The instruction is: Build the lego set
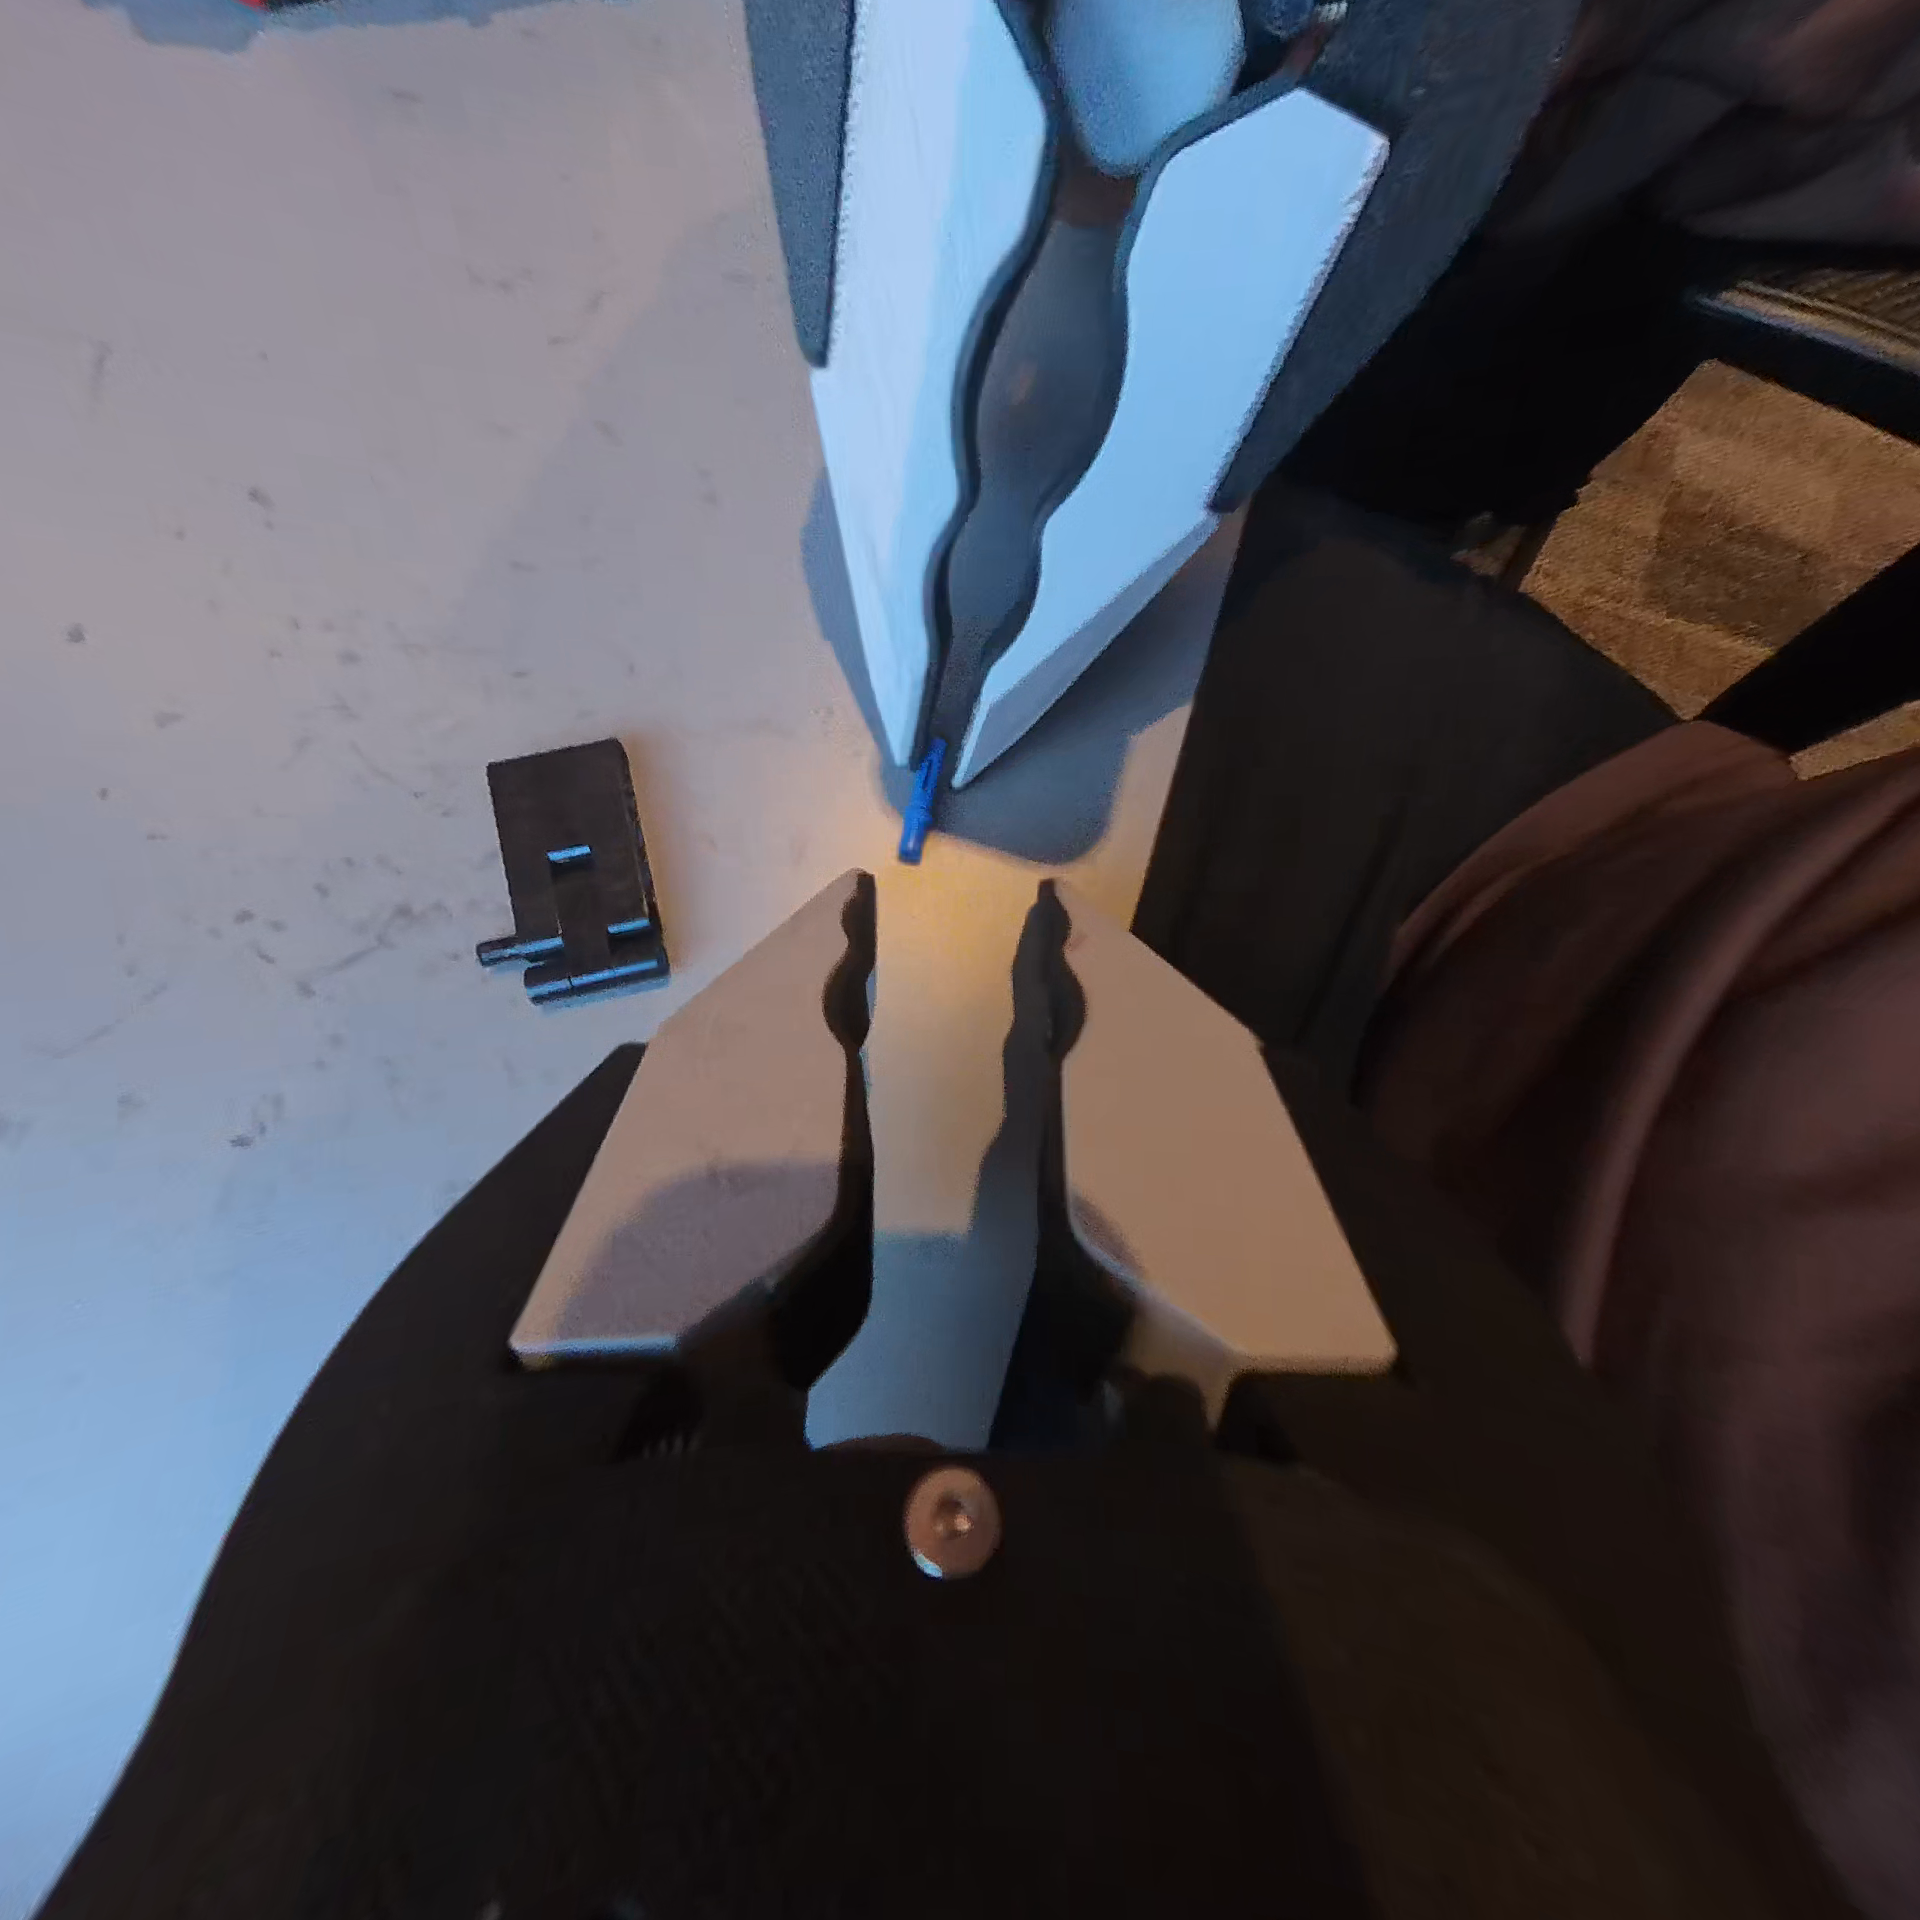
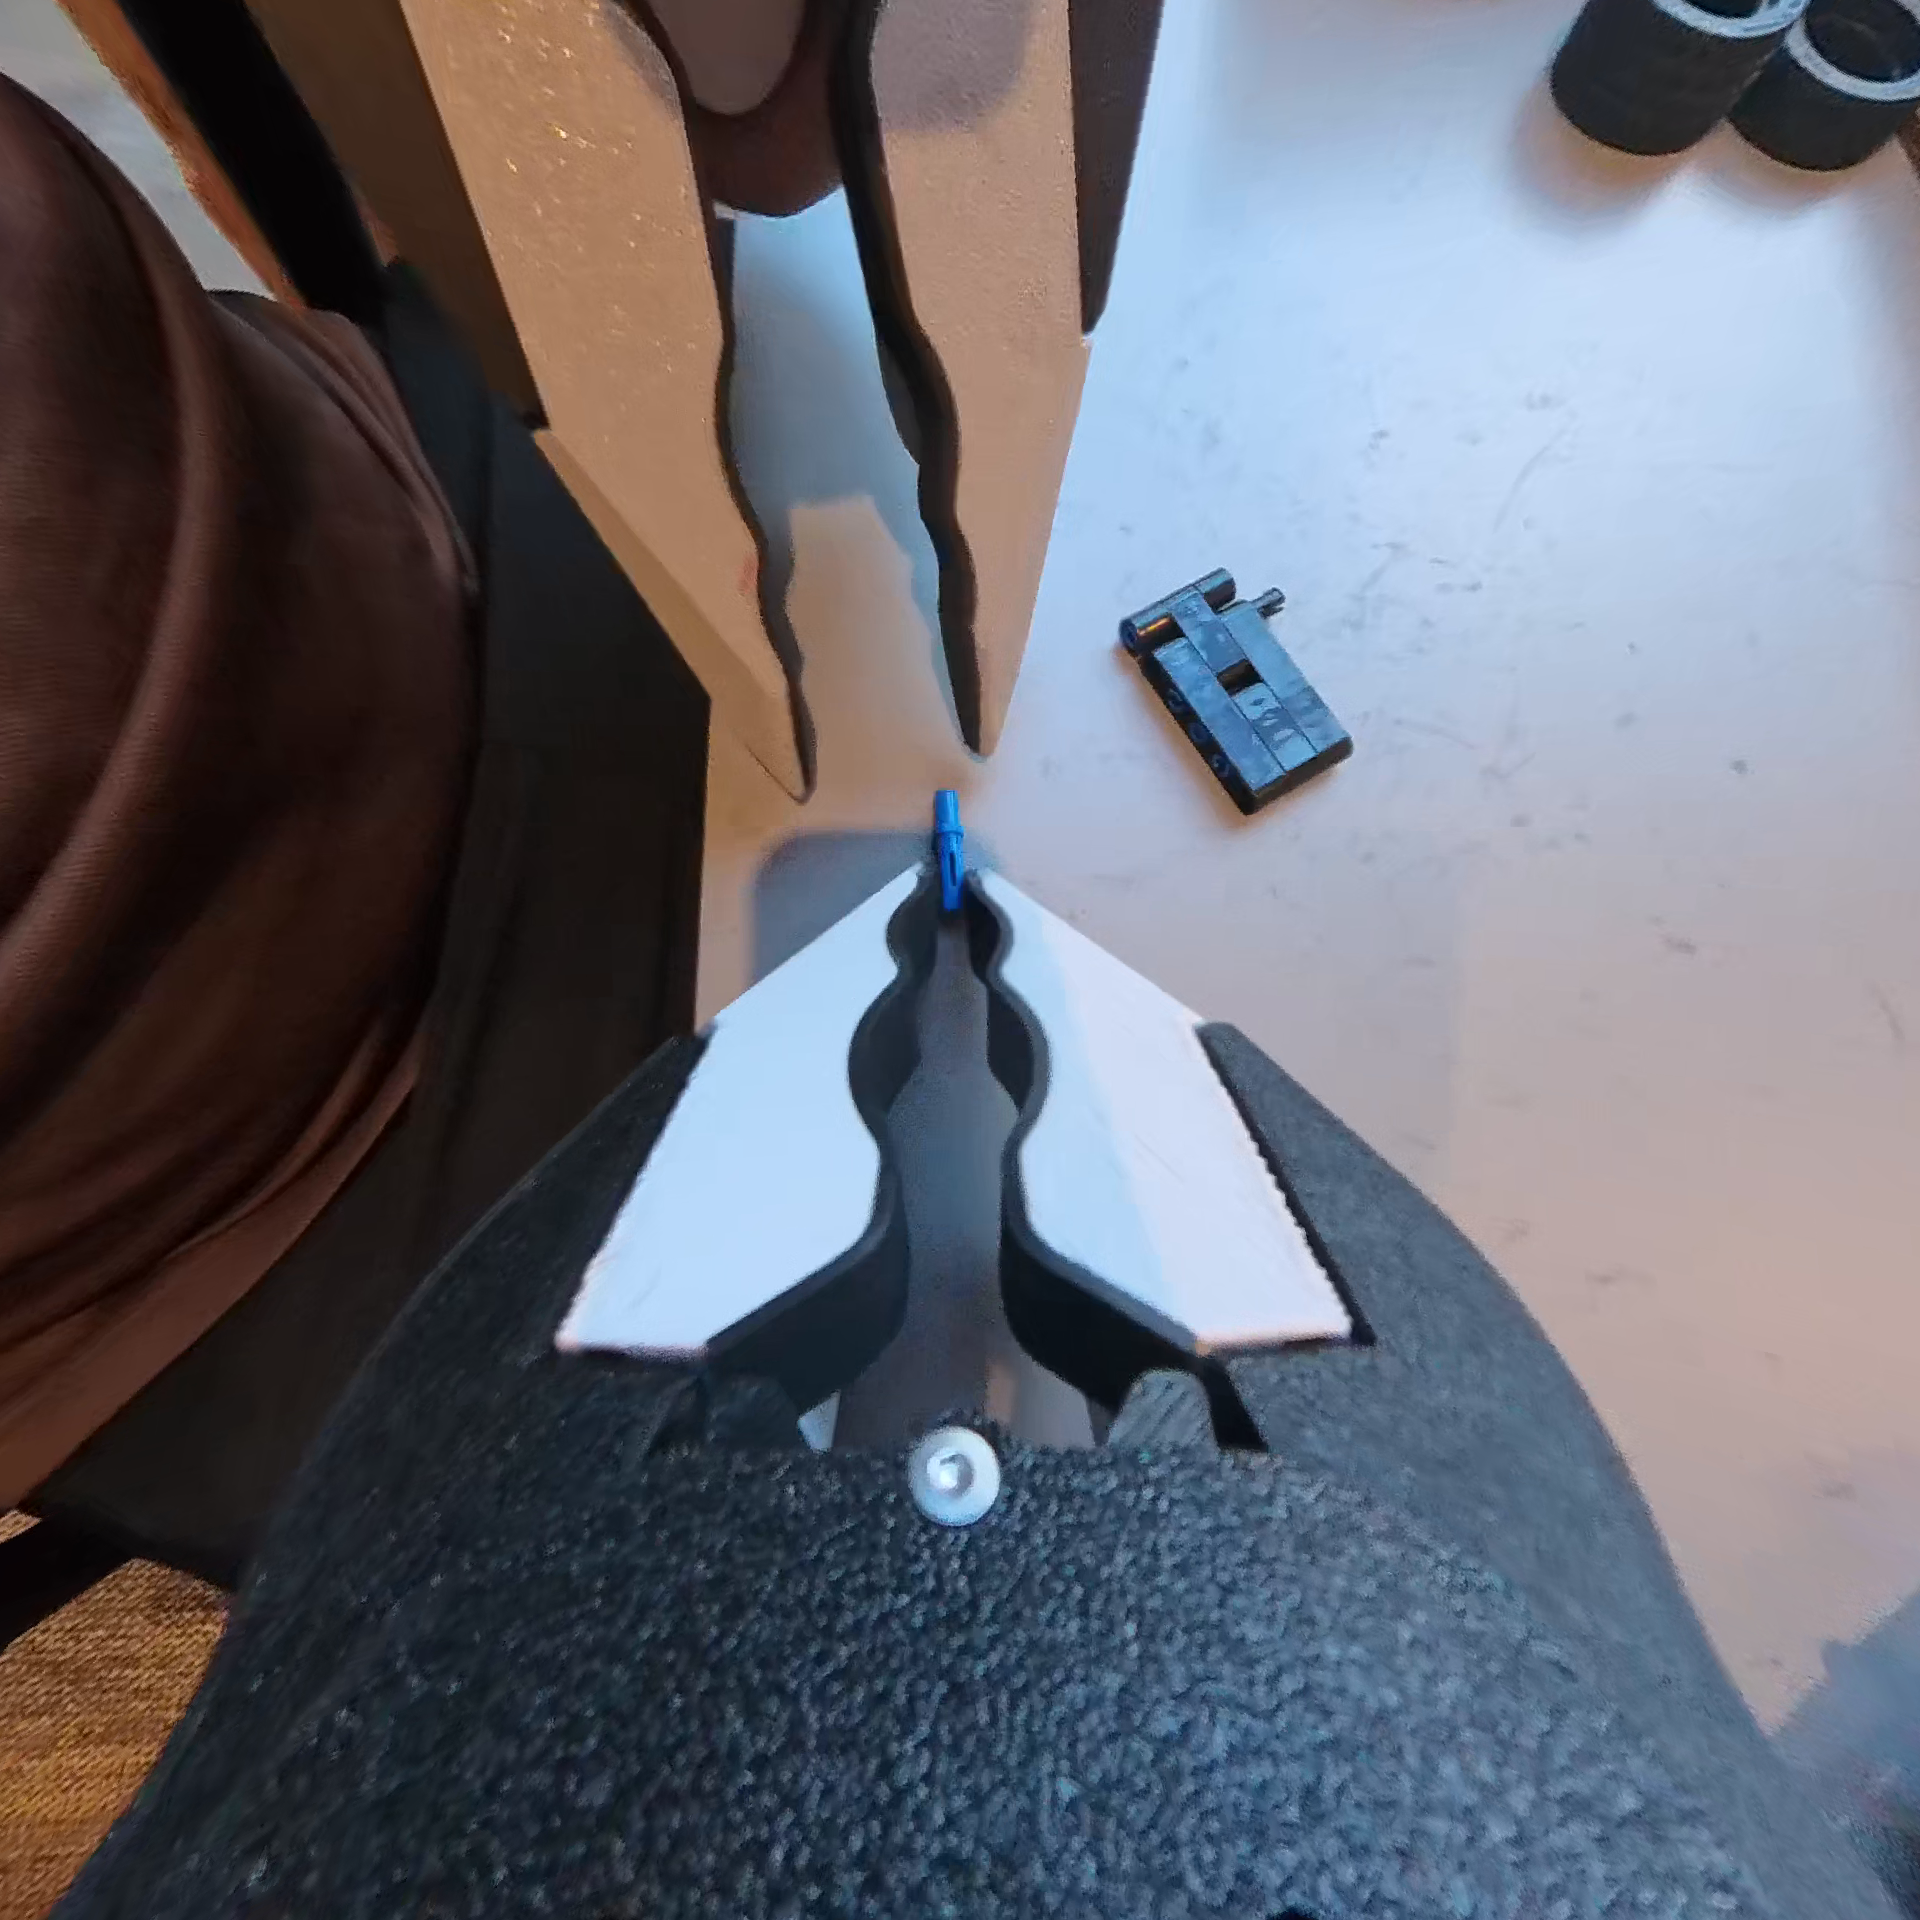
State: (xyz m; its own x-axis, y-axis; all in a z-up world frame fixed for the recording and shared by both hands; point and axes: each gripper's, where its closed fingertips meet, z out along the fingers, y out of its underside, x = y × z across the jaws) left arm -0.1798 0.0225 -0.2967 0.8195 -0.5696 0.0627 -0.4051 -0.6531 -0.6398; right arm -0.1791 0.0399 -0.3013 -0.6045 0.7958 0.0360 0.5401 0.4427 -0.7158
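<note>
My right gripper (image 2: 948, 878) is shut on a small blue pin (image 2: 947, 847), which sticks out past its fingertips; it also shows in the left wrist view (image 1: 922, 800). My left gripper (image 1: 956, 894) is open and empty, tip to tip with the right one, with the pin just short of its gap. In the right wrist view the left gripper (image 2: 894, 764) comes in from the top. A black lego assembly (image 1: 575, 873) with pins at one end lies flat on the white table, left of the grippers; it shows in the right wrist view (image 2: 1236, 691) to the right.
The white table's (image 1: 312, 468) edge runs just beside the grippers; past it are a person's dark clothing (image 2: 208, 727) and carpet (image 1: 1714, 540). Black tyres (image 2: 1725, 73) stand at the far right corner of the right wrist view. My two grippers' fingertips are within a few centimetres of each other.
</note>
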